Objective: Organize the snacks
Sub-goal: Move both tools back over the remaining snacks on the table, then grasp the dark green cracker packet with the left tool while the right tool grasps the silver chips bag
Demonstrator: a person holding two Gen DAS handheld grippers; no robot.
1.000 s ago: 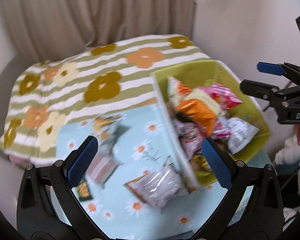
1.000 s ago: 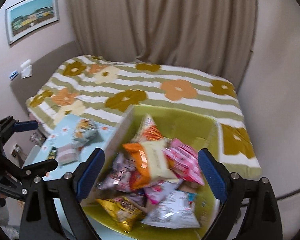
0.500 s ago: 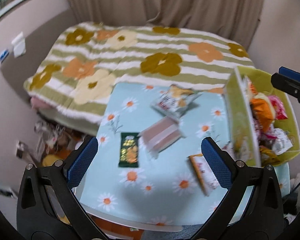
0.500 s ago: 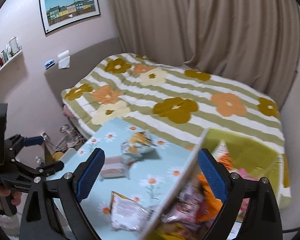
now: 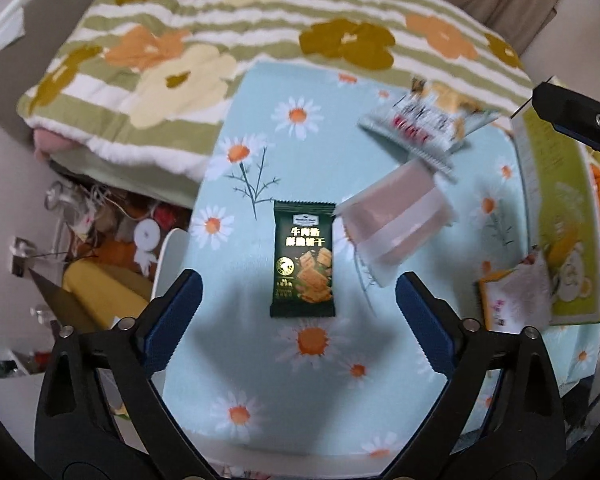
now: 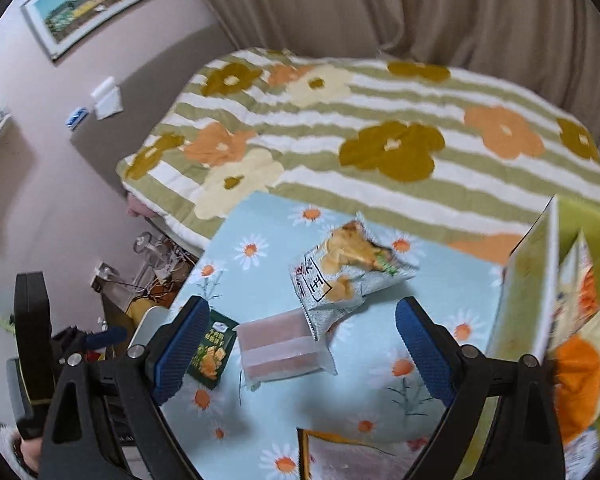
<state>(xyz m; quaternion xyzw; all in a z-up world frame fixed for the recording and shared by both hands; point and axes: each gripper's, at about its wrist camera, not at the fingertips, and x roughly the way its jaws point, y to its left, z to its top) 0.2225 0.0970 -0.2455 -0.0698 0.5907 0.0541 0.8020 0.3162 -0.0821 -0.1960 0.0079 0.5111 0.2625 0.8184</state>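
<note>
A dark green cracker packet (image 5: 303, 258) lies flat on the daisy tablecloth (image 5: 260, 360), centred just ahead of my open, empty left gripper (image 5: 298, 322). Right of it lie a pink wrapped pack (image 5: 396, 222), a grey chips bag (image 5: 424, 120) and an orange-edged packet (image 5: 512, 300). The yellow-green bin (image 5: 556, 216) of snacks stands at the right. My right gripper (image 6: 300, 354) is open and empty above the pink pack (image 6: 280, 346), with the chips bag (image 6: 344, 272), the green packet (image 6: 212, 354), the orange-edged packet (image 6: 340, 456) and the bin (image 6: 528, 292) around it.
A bed with a striped flower blanket (image 6: 380, 128) lies behind the table. Cluttered floor items (image 5: 100, 232) sit off the table's left edge. Curtains (image 6: 420, 8) and a framed picture (image 6: 92, 4) are on the walls.
Both grippers have swung left, away from the bin and over the table. The left gripper has come down closer to the green packet. Both stay open.
</note>
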